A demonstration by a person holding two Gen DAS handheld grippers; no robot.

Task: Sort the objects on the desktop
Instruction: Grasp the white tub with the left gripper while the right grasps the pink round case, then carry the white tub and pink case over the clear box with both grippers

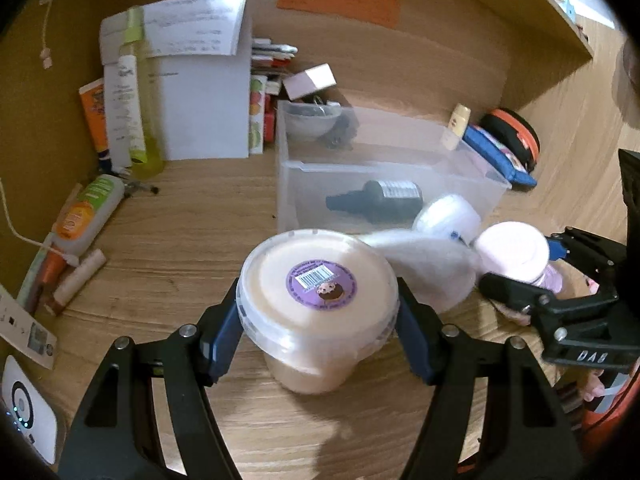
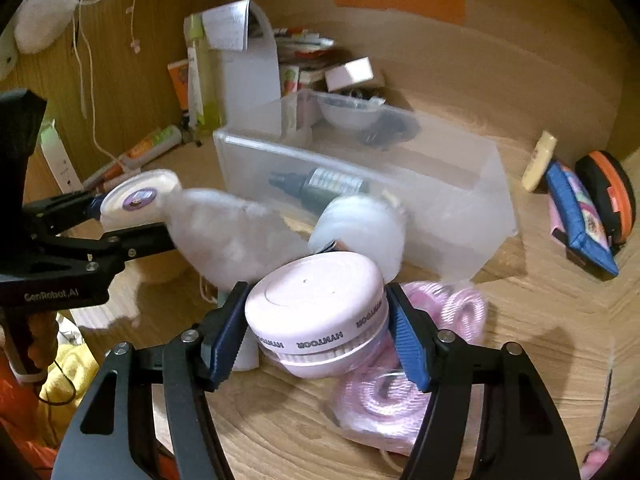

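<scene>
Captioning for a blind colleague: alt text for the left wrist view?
The left gripper clamps a beige lidded tub above a wooden desk. Behind sits a clear bin holding a dark bottle; the right gripper holds a pink jar.

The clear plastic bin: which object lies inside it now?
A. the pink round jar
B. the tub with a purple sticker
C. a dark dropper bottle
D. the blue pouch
C: a dark dropper bottle lies on its side inside the clear plastic bin, seen in both wrist views.
</scene>
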